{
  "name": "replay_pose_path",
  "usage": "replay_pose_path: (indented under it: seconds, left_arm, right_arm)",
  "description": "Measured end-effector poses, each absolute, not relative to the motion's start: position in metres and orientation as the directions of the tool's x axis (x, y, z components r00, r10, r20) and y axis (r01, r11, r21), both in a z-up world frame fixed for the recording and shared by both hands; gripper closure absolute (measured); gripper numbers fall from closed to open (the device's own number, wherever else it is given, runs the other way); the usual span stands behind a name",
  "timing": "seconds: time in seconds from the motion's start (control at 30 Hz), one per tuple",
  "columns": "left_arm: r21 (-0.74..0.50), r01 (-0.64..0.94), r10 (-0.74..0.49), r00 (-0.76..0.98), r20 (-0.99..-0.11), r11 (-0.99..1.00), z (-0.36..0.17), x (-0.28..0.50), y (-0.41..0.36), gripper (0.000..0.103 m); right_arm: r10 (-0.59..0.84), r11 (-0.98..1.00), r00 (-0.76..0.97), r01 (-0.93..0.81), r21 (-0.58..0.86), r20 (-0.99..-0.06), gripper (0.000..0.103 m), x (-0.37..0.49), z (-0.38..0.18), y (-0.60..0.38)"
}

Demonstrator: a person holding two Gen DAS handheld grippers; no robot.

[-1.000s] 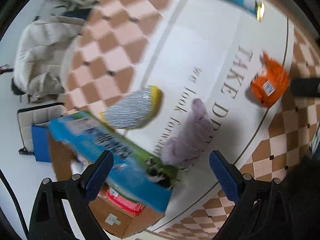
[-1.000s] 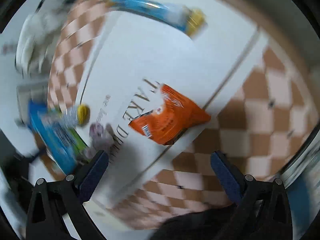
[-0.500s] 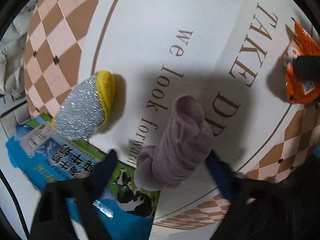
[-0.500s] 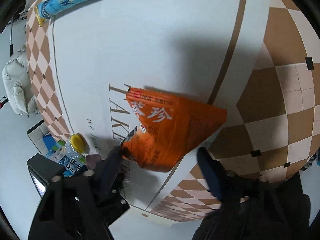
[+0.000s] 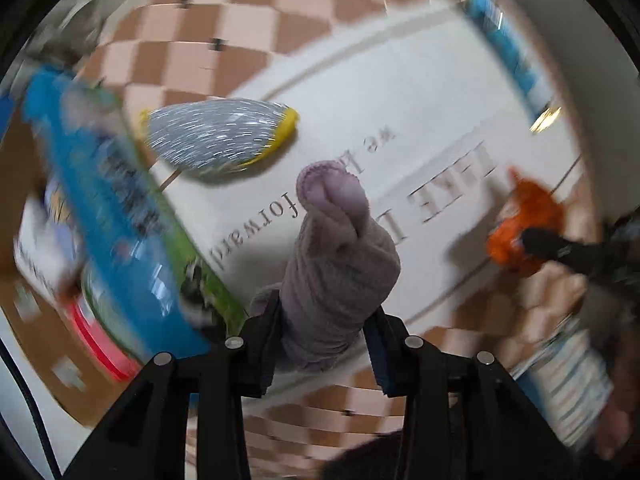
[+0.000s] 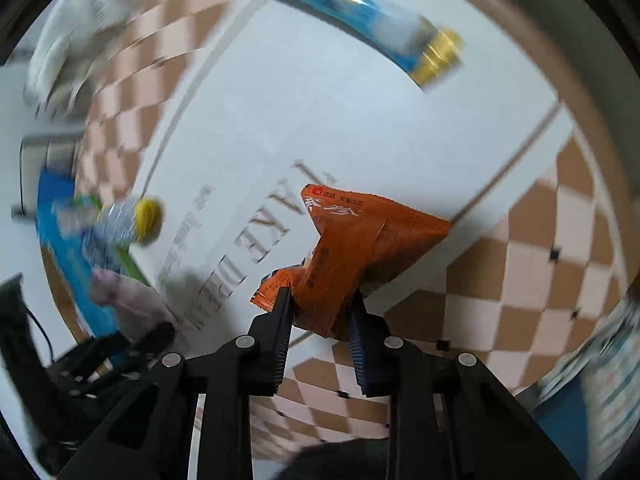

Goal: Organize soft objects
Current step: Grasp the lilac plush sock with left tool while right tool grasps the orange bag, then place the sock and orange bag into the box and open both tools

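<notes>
Slippage worries me: my left gripper pinches the purple cloth roll above the mat, my right gripper clamps the orange snack packet's corner; either soft thing could sag free.

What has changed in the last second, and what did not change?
The left gripper came down and shut on the purple cloth; the right gripper shut on the orange packet. Both things now look lifted. The silver sponge and blue packet stayed on the mat.
</notes>
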State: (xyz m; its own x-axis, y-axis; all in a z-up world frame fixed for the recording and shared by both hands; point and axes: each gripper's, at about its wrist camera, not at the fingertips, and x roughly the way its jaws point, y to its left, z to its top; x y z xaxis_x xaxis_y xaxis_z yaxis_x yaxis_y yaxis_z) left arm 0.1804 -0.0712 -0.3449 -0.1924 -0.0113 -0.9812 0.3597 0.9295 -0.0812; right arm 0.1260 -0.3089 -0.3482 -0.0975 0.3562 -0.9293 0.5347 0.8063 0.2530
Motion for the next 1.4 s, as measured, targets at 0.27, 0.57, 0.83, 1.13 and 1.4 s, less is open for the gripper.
replay_pose_path:
  seconds: [0.27, 0.57, 0.83, 1.13, 1.4]
  left_arm:
    - [-0.164, 0.097, -0.165, 0.005, -0.986, 0.982, -0.243, 0.176, 0.017, 0.068]
    - [-0.085, -0.114, -0.075, 0.090, -0.993, 0.990, -0.205, 0.184, 0.145, 0.068]
    - [-0.040, -0.205, -0.054, -0.062, -0.997, 0.978, -0.266, 0.191, 0.220, 0.068]
    - [-0.006, -0.200, -0.060, -0.264, -0.963, 0.980, -0.347, 0.196, 0.256, 0.067]
    - [-0.072, -0.269, -0.152, -0.290, -0.945, 0.961, -0.370, 0.187, 0.274, 0.048]
  right_arm:
    - [0.308, 0.939, -0.066, 0.183, 0.292, -0.949, 0.076, 0.156, -0.264, -0.232]
    - [0.275, 0.927, -0.051, -0.250, 0.279, -0.960, 0.076, 0.189, -0.184, -0.072]
    - [0.060, 0.901, -0.224, -0.408, 0.149, -0.973, 0.076, 0.207, -0.247, 0.037]
    - [-0.056, 0.902, -0.333, -0.421, 0.096, -0.941, 0.076, 0.219, -0.316, 0.074]
    - [-0.057, 0.929, -0.382, -0.360, 0.092, -0.922, 0.024, 0.226, -0.337, 0.075]
